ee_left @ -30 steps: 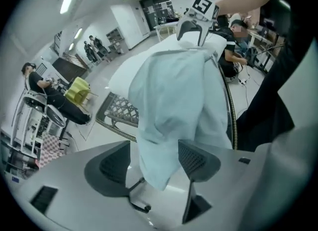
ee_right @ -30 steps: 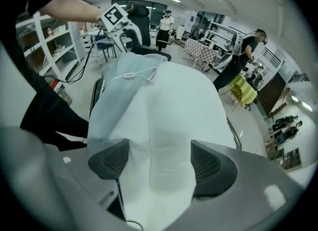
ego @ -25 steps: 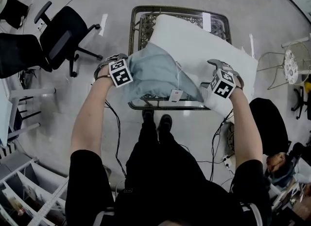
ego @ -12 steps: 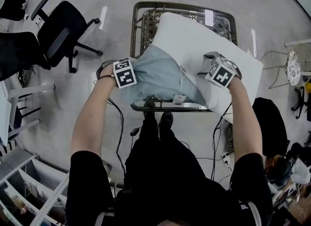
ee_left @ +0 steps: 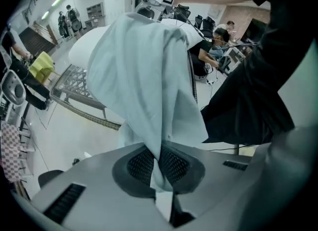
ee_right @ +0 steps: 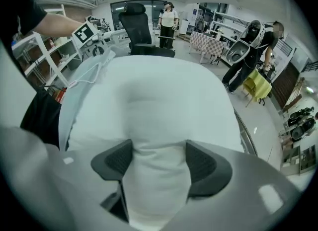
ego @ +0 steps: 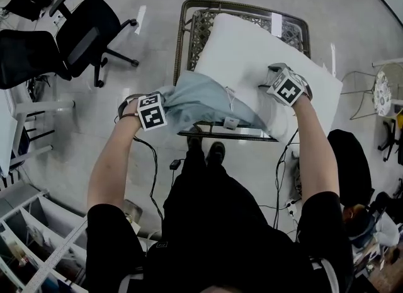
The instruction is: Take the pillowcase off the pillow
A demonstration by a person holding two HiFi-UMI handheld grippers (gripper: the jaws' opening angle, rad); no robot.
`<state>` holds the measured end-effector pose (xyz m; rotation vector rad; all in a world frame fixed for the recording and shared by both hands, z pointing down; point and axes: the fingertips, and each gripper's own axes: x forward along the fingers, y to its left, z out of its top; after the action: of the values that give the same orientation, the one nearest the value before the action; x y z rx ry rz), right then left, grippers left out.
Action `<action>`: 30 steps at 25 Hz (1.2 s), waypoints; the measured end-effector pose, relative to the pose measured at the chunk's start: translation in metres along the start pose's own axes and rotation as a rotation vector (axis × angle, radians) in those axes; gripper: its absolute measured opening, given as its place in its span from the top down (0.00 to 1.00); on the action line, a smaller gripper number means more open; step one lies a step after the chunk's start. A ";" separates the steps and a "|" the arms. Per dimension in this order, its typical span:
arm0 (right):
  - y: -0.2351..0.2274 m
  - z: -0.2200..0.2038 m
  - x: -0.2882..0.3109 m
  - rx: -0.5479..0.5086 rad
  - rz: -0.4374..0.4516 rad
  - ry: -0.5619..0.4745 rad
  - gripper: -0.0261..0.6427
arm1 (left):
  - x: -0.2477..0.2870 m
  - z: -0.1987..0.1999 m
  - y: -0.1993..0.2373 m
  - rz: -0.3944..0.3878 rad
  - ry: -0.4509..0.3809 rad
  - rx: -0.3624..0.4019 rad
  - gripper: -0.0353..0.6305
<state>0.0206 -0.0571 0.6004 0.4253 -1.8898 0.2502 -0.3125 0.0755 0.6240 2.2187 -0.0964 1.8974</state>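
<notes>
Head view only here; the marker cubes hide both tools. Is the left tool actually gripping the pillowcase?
Observer: Yes. In the left gripper view the left tool is shut on a fold of the light blue-grey pillowcase.
Operator: And the right one?
Observer: The right tool has the bare white pillow pinched between its pads. Its jaws have just been closing on it.
Operator: Anyone out past the pillow?
Observer: The right gripper view shows a person standing beyond a black office chair.
</notes>
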 end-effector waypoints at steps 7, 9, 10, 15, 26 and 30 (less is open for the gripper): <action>0.004 0.004 -0.016 0.020 -0.097 -0.014 0.43 | -0.046 -0.021 -0.050 0.024 -0.023 -0.077 0.92; 0.006 0.000 -0.025 0.013 -0.129 -0.015 0.44 | -0.073 -0.022 -0.054 0.070 -0.036 -0.088 0.92; 0.007 -0.003 -0.029 0.011 -0.143 -0.016 0.47 | -0.088 -0.022 -0.054 0.098 -0.039 -0.089 0.92; 0.021 -0.008 -0.058 0.080 -0.157 -0.080 0.49 | -0.172 -0.015 -0.052 0.265 -0.060 -0.087 0.92; 0.048 -0.050 -0.110 0.170 -0.181 -0.166 0.49 | -0.310 0.089 -0.052 0.568 -0.273 0.006 0.92; 0.044 -0.068 -0.125 0.214 -0.203 -0.167 0.49 | -0.353 0.133 -0.047 0.630 -0.365 0.056 0.92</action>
<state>0.0997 0.0300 0.5088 0.7996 -1.9727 0.2888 -0.2332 0.0607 0.2524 2.7758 -0.9056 1.7179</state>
